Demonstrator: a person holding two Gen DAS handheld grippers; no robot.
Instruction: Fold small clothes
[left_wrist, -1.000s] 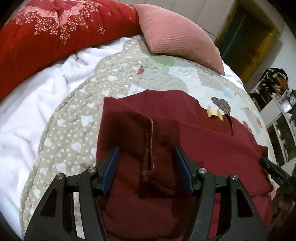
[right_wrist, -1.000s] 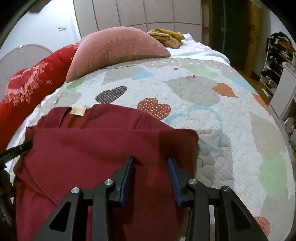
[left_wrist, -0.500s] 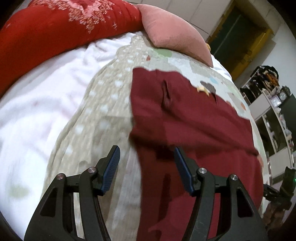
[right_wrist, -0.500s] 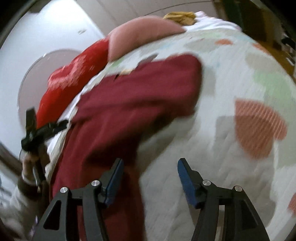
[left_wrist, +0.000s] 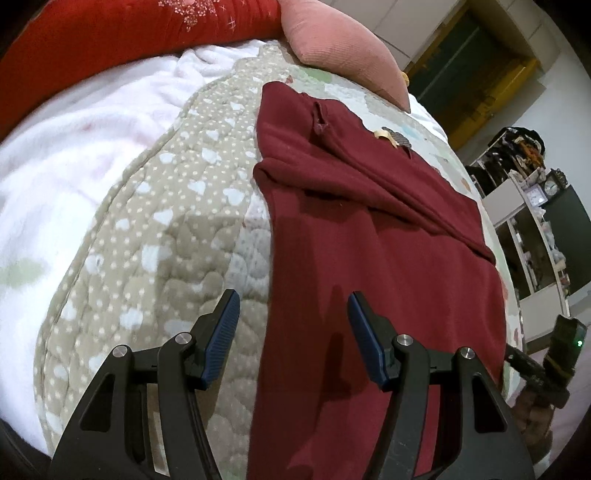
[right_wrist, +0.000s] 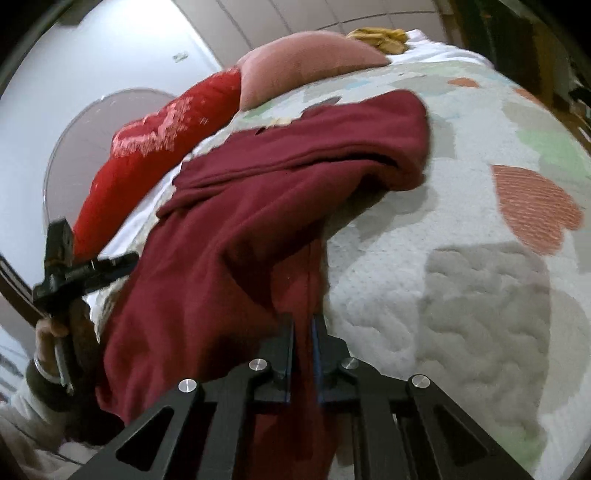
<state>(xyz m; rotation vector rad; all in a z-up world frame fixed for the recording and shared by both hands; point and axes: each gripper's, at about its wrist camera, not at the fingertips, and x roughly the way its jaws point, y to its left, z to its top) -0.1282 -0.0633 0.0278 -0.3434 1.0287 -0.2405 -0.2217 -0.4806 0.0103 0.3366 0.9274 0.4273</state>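
A dark red garment lies flat on the quilted bedspread, its far part folded over with a tan label showing. My left gripper is open above the garment's near left edge; one finger is over the quilt, the other over the cloth, and nothing is pinched. In the right wrist view the same garment has its right edge gathered into a ridge. My right gripper is shut on that ridge near the garment's close end. The left gripper, held by a hand, shows at the left.
A pink pillow and a red floral quilt lie at the head of the bed, with a white fleece blanket on the left. Shelves with clutter stand past the bed's right side. A yellow cloth lies behind the pillow.
Both grippers have drawn back from the garment's folded top toward its near end. The right jaws opened wide, then closed on the garment's right edge. The left jaws kept their width.
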